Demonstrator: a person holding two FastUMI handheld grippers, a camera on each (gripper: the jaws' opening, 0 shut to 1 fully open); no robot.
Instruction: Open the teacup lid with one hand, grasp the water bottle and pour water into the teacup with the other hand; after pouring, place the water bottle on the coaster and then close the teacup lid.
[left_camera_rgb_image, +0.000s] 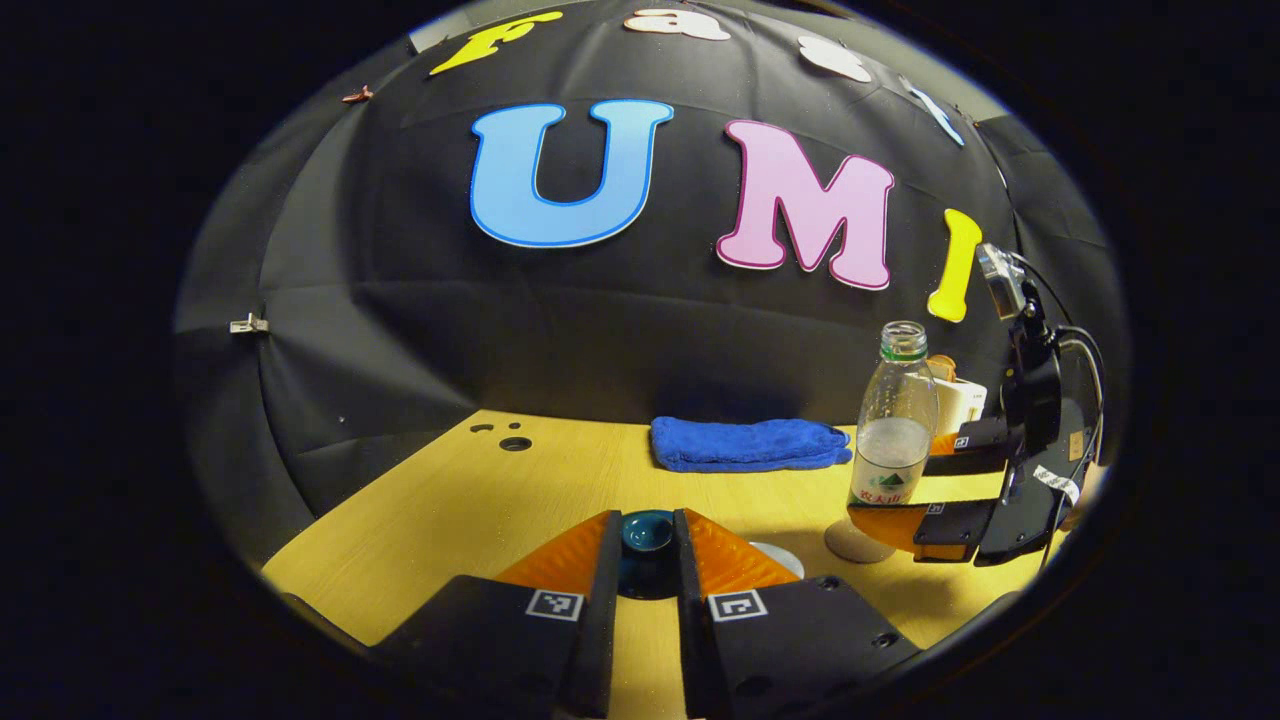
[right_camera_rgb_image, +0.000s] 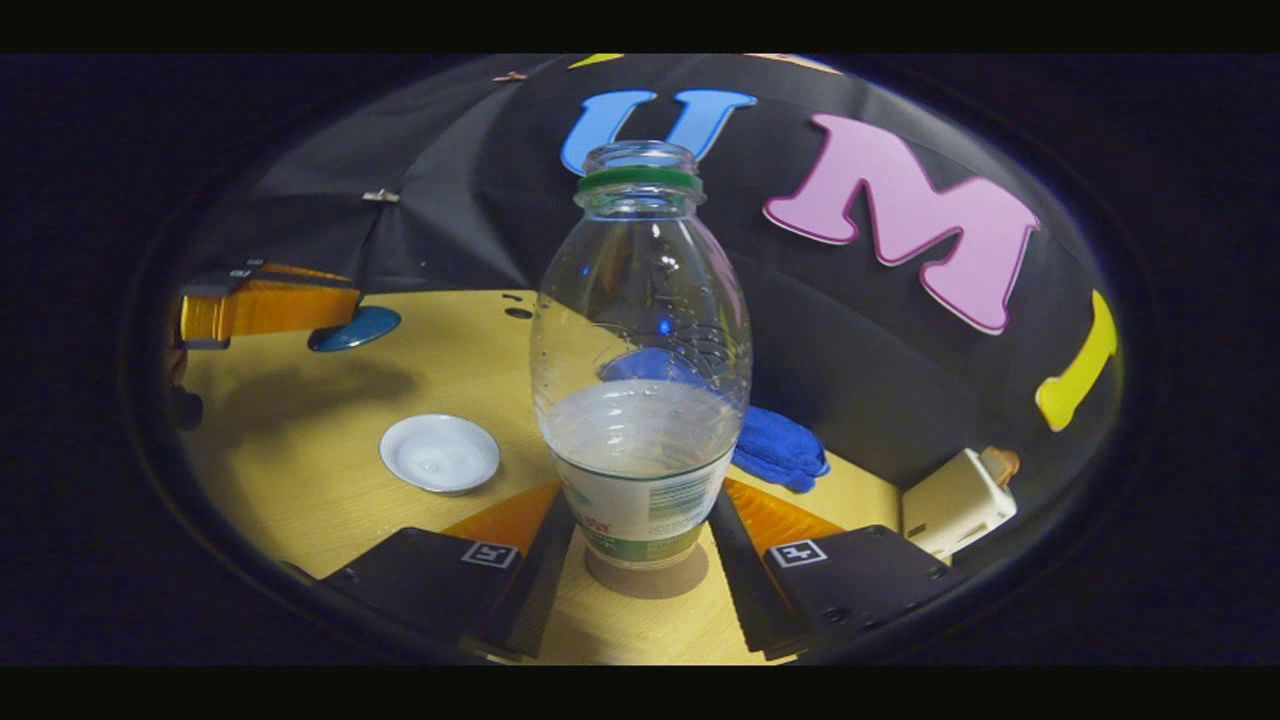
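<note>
water bottle (right_camera_rgb_image: 640, 370) stands upright at frame centre on the coaster (right_camera_rgb_image: 648, 578), right tongs (right_camera_rgb_image: 640, 545) flanking its label, contact unclear. about a third full, thin plastic, light, crushable: grip low on the label. left tongs (left_camera_rgb_image: 648, 545) clamp the glazed, slippery teacup lid (left_camera_rgb_image: 647, 532), bottom centre.

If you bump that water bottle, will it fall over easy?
Probably yes. The water bottle is tall and narrow, so it may tip. It looks under half full, so likely light. It has no cap, so a tip would probably spill water onto the table.
</note>
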